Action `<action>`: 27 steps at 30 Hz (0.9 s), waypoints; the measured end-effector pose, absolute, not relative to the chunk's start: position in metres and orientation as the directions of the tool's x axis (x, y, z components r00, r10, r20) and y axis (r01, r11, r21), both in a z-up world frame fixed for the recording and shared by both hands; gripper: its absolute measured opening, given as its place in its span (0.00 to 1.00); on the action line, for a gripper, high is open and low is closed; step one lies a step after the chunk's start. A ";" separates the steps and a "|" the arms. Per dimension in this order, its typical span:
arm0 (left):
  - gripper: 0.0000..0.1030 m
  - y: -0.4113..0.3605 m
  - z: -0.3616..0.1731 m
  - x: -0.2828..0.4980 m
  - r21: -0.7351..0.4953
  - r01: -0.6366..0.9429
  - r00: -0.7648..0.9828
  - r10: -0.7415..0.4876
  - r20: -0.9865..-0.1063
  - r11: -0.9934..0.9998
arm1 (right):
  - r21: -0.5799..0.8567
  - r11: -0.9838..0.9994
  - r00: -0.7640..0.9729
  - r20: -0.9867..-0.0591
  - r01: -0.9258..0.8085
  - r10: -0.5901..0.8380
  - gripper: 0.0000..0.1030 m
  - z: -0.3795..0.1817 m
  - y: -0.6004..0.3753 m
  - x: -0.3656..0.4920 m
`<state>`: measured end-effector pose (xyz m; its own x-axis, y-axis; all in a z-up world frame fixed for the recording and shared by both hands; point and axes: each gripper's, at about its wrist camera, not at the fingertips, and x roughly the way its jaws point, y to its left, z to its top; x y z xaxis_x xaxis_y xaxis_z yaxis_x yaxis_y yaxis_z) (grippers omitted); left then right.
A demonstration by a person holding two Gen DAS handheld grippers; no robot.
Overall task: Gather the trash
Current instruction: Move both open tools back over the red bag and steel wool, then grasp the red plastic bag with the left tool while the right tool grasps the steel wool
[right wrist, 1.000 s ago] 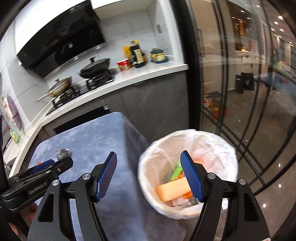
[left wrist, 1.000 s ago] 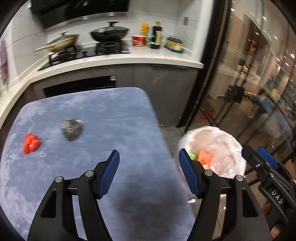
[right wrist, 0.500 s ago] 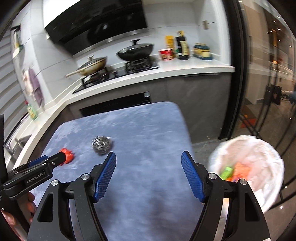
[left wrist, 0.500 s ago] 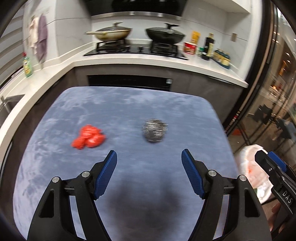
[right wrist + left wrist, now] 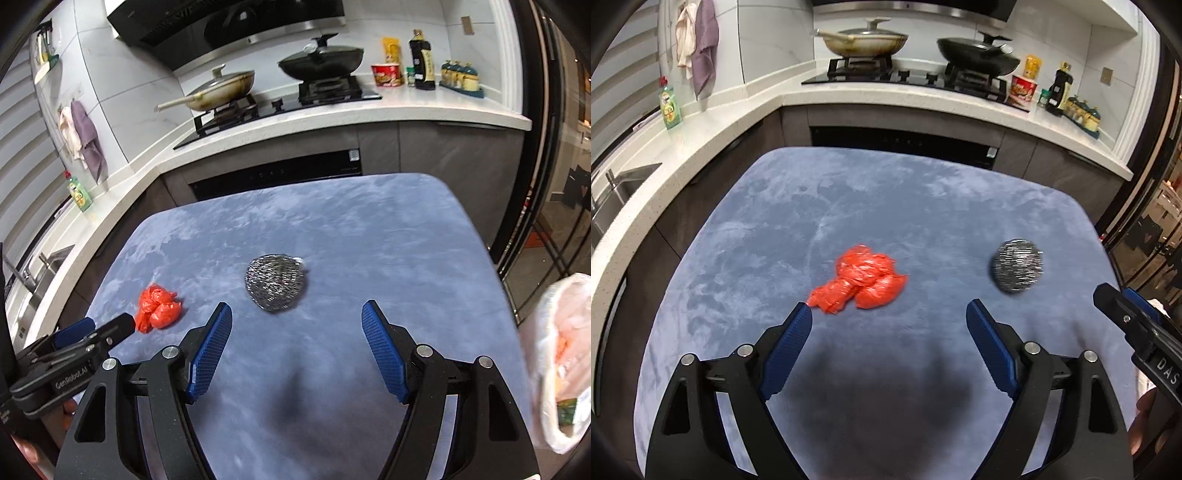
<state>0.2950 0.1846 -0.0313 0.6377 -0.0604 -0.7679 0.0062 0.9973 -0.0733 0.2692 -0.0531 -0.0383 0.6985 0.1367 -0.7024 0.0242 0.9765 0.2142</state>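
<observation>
Both hand-held grippers (image 5: 888, 317) (image 5: 297, 317) gape empty; the lined bin (image 5: 554, 369) holds orange and green scraps.

Lined bin (image 5: 565, 354) cut by right edge

Both wrist views look steeply down over the blue table (image 5: 923, 206) toward the stove (image 5: 280, 99) — close, side by side, sharing that tabletop.

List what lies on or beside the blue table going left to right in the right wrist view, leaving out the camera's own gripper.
left gripper → red crumpled plastic bag → steel wool scrubber → white-lined trash bin past the table's right edge.
</observation>
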 end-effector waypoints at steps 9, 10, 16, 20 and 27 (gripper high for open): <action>0.86 0.201 -0.068 0.333 -0.073 -0.010 0.609 -0.052 -0.792 0.997 | 0.181 0.983 0.668 -0.736 0.032 0.114 0.73 -0.073 -0.025 0.317; 0.86 0.202 -0.071 0.336 -0.071 -0.013 0.607 -0.049 -0.794 0.997 | 0.180 0.983 0.660 -0.742 0.032 0.115 0.73 -0.077 -0.022 0.323; 0.86 0.209 -0.091 0.355 -0.100 -0.028 0.582 -0.065 -0.811 0.995 | 0.175 0.984 0.644 -0.756 0.030 0.115 0.73 -0.093 -0.014 0.341; 0.85 0.209 -0.096 0.359 -0.113 -0.023 0.575 -0.079 -0.814 0.993 | 0.157 0.987 0.638 -0.762 0.021 0.107 0.73 -0.101 -0.008 0.350; 0.51 0.207 -0.099 0.360 -0.137 -0.012 0.563 -0.107 -0.819 0.991 | 0.157 0.988 0.631 -0.768 0.012 0.114 0.62 -0.108 -0.006 0.355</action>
<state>0.3598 0.2075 -0.0991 0.5633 -0.1065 -0.8194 -0.0117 0.9905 -0.1368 0.3551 -0.0059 -0.1080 0.6307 0.1144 -0.7675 0.0118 0.9875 0.1569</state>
